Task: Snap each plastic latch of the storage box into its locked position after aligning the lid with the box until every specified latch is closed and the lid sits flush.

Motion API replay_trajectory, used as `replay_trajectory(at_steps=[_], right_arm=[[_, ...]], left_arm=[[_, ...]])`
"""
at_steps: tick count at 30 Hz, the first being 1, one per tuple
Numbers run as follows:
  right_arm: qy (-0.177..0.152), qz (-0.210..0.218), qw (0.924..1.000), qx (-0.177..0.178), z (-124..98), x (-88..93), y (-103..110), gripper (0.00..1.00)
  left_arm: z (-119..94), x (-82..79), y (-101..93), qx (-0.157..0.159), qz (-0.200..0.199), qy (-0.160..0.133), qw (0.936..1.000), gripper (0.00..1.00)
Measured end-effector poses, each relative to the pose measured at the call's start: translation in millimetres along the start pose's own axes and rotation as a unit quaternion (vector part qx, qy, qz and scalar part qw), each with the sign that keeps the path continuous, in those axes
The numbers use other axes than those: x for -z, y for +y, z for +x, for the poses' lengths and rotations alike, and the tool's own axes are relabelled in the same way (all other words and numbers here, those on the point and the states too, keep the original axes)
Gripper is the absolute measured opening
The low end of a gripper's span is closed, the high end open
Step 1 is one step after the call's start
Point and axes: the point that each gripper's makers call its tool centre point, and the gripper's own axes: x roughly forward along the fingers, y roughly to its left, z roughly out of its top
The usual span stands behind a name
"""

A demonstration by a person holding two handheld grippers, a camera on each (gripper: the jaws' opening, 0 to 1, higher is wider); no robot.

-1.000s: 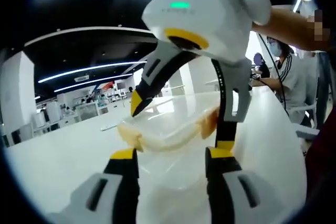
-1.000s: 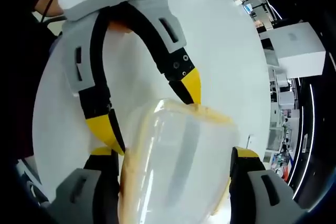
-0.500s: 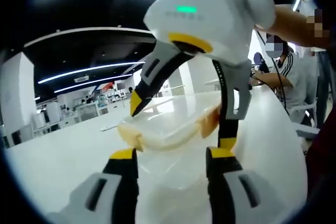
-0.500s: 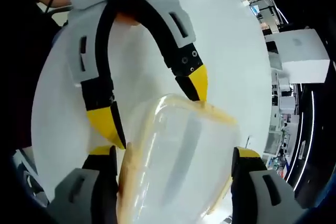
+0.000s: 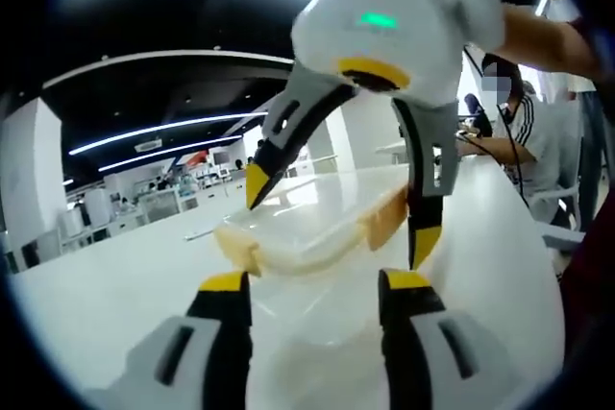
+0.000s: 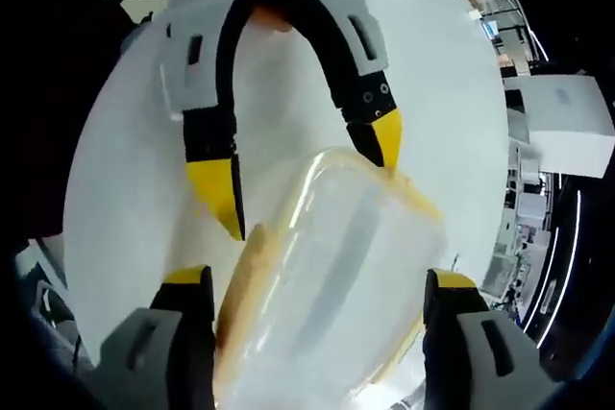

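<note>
Storage box (image 6: 327, 276) sits between both open tools.

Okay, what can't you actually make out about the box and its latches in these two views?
- Storage box, right gripper view: near end cut off by the bottom edge.
- Latches, left gripper view: blurred, so locked or not cannot be told.
- Lid fit: glare on the clear plastic hides the seam.

One clear storage box (image 5: 303, 247) with its lid (image 6: 332, 280) sits on one white surface (image 5: 106, 285). Two orange latches (image 5: 384, 223) show on it. Two sets of tongs: left (image 5: 312, 285), right (image 6: 312, 280). One seated person (image 5: 519, 132) is behind.
</note>
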Motion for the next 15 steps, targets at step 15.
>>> replay_trajectory(at_steps=[15], right_arm=[[-0.003,0.055,0.9940,-0.094,-29.3,17.1,21.1,0.76]], left_arm=[[1.1,-1.0,-4.1,0.000,0.010,0.000,0.9999,0.52]])
